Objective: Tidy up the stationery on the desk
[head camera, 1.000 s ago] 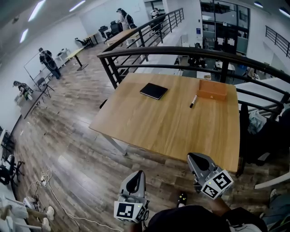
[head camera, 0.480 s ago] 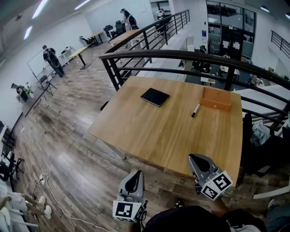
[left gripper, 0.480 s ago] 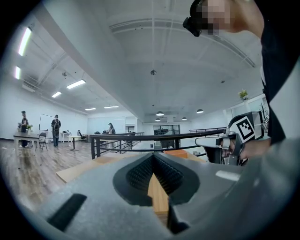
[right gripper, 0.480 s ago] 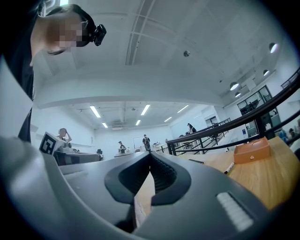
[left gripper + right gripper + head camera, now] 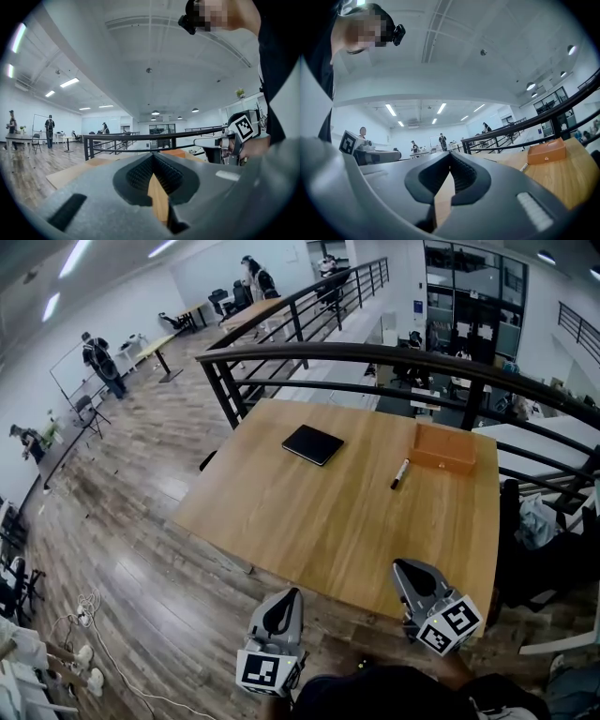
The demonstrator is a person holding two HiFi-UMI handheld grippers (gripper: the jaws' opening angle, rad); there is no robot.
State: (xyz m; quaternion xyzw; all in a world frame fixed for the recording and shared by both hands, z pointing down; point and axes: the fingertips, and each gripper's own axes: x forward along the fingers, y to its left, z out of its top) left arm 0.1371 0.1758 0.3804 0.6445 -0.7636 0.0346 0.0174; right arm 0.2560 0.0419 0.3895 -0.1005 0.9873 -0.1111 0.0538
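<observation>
Both jaws shut, nothing held. Left gripper (image 5: 288, 598) and right gripper (image 5: 404, 568) at desk (image 5: 309, 517) near edge. Marker pen (image 5: 400, 474) far right, just left of wooden box (image 5: 442, 448), long axis roughly near–far. Straight ahead of right gripper, the nearer one. Black notebook (image 5: 313, 444) far centre.

Floored in grey-brown wood planks (image 5: 122, 549) and enclosed by white walls (image 5: 112, 301). Fenced along the far edge of the wooden desk (image 5: 281, 512) by a black metal railing (image 5: 375, 354), with glazed panels (image 5: 473, 282) beyond. Lit overhead by ceiling strip lights (image 5: 73, 259).
</observation>
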